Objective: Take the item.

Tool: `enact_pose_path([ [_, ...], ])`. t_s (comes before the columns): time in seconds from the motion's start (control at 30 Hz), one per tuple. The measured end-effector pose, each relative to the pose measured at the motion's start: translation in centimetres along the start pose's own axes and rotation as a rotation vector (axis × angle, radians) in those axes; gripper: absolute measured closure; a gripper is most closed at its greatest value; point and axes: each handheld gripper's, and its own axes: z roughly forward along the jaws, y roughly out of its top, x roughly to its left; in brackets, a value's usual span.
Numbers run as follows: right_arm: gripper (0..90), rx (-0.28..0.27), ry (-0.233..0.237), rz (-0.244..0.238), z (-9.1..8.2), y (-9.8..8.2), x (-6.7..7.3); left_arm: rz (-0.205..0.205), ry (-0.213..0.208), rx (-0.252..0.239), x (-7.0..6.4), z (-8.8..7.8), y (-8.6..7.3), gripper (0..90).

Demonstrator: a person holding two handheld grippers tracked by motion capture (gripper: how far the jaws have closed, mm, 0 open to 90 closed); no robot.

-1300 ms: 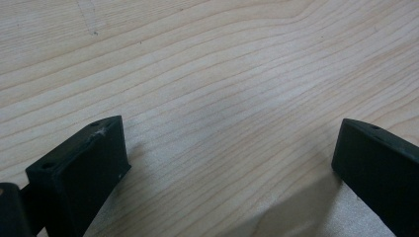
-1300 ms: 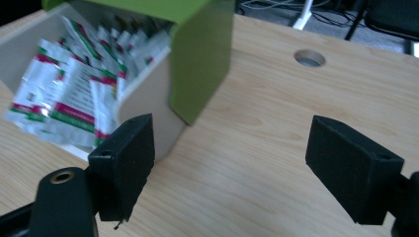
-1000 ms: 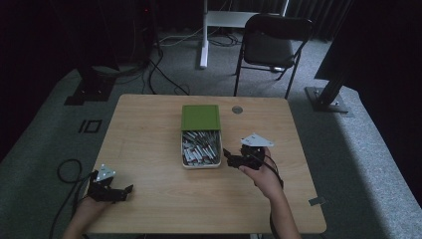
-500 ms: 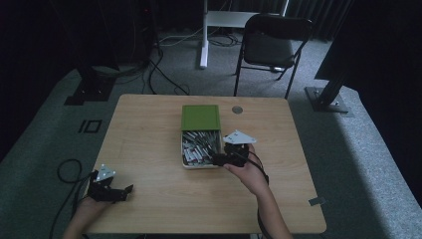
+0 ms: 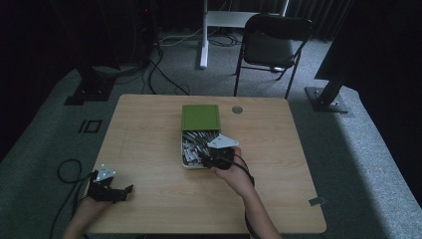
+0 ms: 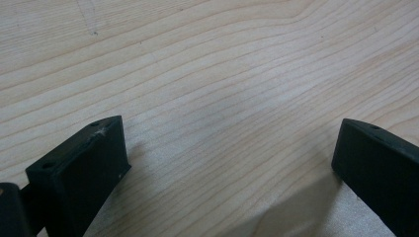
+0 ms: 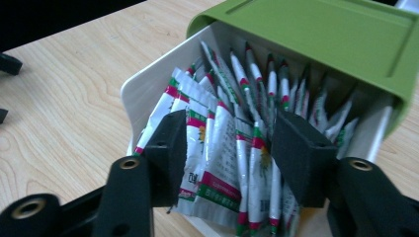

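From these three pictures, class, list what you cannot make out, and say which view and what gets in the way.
- Print on the sachets: right gripper view, too blurred to read.
- Far end of the white box: both views, covered by the green lid.
- Round thing on the table: high view, too small to identify.
- Right gripper jaws: high view, too dark.

Dim high view, brighter, sharp gripper views.

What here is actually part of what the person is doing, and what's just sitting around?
In use, as far as I can judge:
- right gripper, jaws open around the packets
- packets standing in the white box
- white box
- green lid, slid partway back

Just there:
- left gripper, open, resting at the table edge
- chair
- round disc in the tabletop
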Motion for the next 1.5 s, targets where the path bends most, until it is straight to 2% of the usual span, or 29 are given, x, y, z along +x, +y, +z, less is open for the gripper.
enact_pose_path([
  [0.1,60.2,0.018,0.028,-0.001,0.4,-0.2,0.2,-0.001,-0.001,0.000,0.0,0.0,0.0,1.4],
  [0.2,70.8,0.034,0.034,-0.006,0.7,-0.4,0.4,0.000,0.000,0.001,0.0,0.0,0.0,1.4],
  [0.37,74.9,0.067,0.005,-0.001,1.4,-0.9,0.4,0.001,0.000,0.002,0.0,0.0,0.0,1.4],
  [0.63,73.4,0.100,-0.003,-0.005,2.5,-1.4,0.6,-0.001,0.000,0.000,0.0,0.0,0.0,1.4],
  [0.7,76.8,0.107,-0.011,-0.013,2.7,-1.5,0.8,-0.001,0.000,0.001,0.0,0.0,0.0,1.4],
  [0.83,89.1,0.112,-0.017,0.003,2.2,-1.2,0.6,-0.001,0.000,0.001,0.0,0.0,0.0,1.4],
  [0.9,89.7,0.115,-0.033,0.011,2.0,-1.0,0.5,-0.001,0.000,0.001,0.0,0.0,0.0,1.4],
  [1.03,89.9,0.129,-0.020,0.014,1.7,-0.9,0.4,-0.001,0.000,0.001,0.0,0.0,0.0,1.4],
  [1.5,90.0,0.025,0.005,0.043,-1.7,1.5,0.0,0.000,0.000,0.000,0.0,0.0,0.0,1.4],
])
